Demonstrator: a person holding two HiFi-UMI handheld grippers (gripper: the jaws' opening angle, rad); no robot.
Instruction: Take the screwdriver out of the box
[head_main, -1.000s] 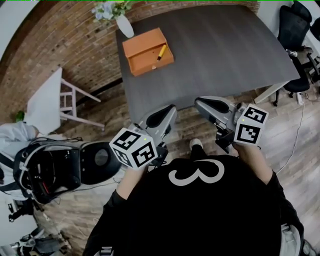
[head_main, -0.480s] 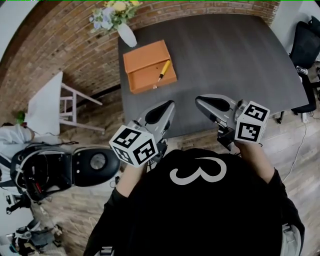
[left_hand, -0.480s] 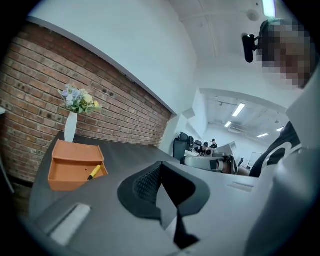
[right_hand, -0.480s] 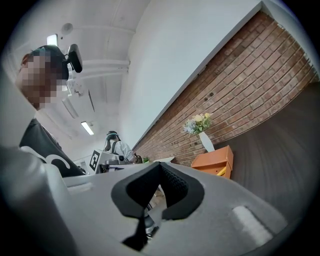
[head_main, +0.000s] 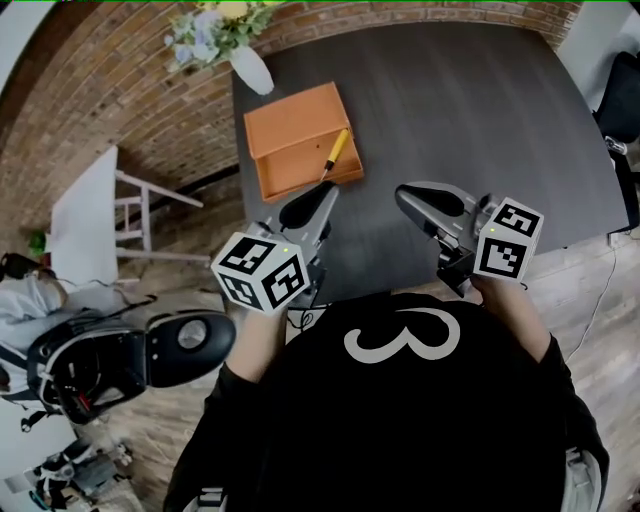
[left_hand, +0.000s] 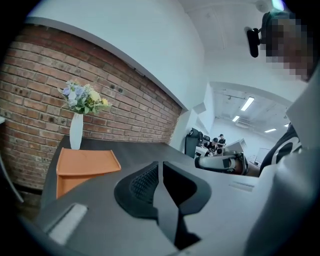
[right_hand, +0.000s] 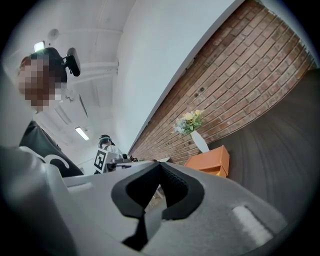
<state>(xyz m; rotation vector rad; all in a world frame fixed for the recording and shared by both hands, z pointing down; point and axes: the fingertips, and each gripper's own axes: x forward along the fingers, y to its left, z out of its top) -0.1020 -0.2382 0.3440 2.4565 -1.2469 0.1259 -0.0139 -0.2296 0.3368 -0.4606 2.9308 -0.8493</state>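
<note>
Head view: box (head_main: 296, 135) sits on table (head_main: 470, 100), toward its 10 o'clock corner. The screwdriver (head_main: 336, 152) is inside, along the box's 3 o'clock side, with the yellow handle toward 1 o'clock and the tip toward 7. Left gripper (head_main: 323, 194) is just short of the box's near edge, screwdriver at its 12 o'clock. Right gripper (head_main: 404, 196) is well apart at 3 o'clock, over bare table. Vase (head_main: 249, 70) stands at the box's 11 o'clock, close to it.

Left gripper view: left gripper (left_hand: 161, 166) jaws are only a crack apart and opening, with nothing between them. Box (left_hand: 85, 162) at 10 o'clock, vase (left_hand: 75, 131) behind it. The screwdriver doesn't show here, probably hidden by the box wall.

Right gripper view: right gripper (right_hand: 160, 165) is closed tip to tip and empty. Box (right_hand: 212, 161) and vase (right_hand: 200, 141) at 2 o'clock.

Risks:
- If the left jaws arrive too narrow, they'd nudge the handle and it would roll or skid instead of being gripped.
- The screwdriver lies against the box side, so a jaw could catch the rim or pinch the wall along with the handle.
- Nothing braces the box, so a shove could slide it into the vase and tip it.
- A grip far out on the handle would let the tip swing down and snag on lift-out.
</note>
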